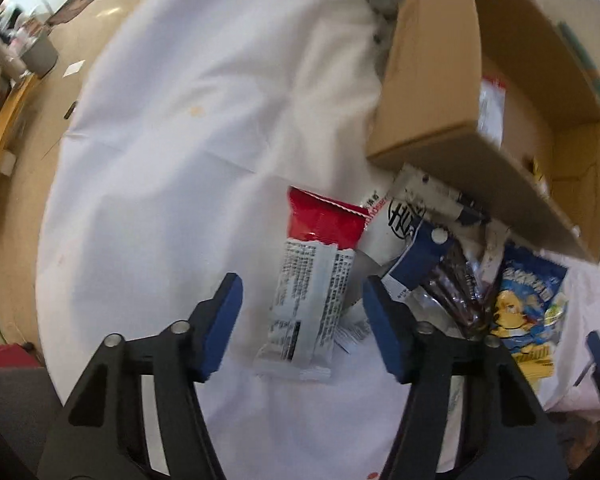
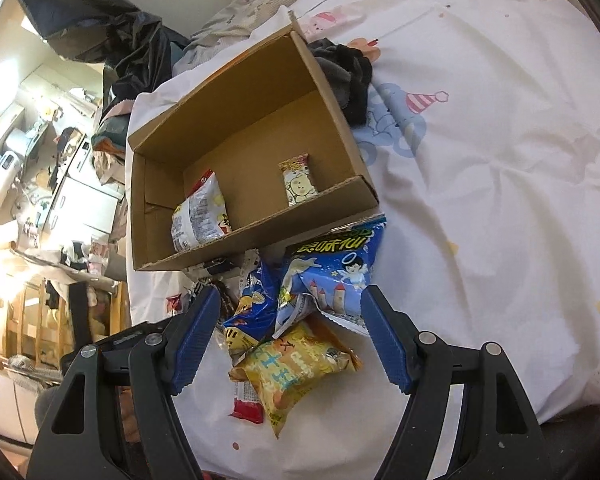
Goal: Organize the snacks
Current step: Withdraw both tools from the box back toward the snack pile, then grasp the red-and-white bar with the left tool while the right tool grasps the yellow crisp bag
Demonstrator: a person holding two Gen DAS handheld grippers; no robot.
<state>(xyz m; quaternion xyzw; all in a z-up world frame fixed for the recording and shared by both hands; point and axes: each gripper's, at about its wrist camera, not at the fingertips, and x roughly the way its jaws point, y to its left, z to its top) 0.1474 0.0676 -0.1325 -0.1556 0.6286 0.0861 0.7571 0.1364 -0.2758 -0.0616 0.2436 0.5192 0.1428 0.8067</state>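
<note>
A silver-white snack bar wrapper (image 1: 304, 308) lies on the white bed sheet (image 1: 180, 140). My left gripper (image 1: 300, 284) points down over it, open, a blue pad on each side with a gap to the wrapper. Beyond it lie a red packet (image 1: 324, 220), a dark packet of sticks (image 1: 456, 284) and a blue cartoon bag (image 1: 528, 312). The open cardboard box (image 2: 332, 92) holds a silver bag (image 2: 198, 216) and a small cartoon packet (image 2: 300, 180). My right gripper (image 2: 291, 294) hangs open above a yellow snack bag (image 2: 296, 372) and a blue bag (image 2: 332, 272).
A dark bundle of cloth (image 2: 348, 76) lies against the box's far side. The printed sheet (image 2: 500, 160) spreads out to the right. The bed's edge drops to the floor (image 1: 20, 160) on the left, with cluttered furniture (image 2: 40, 168) beyond.
</note>
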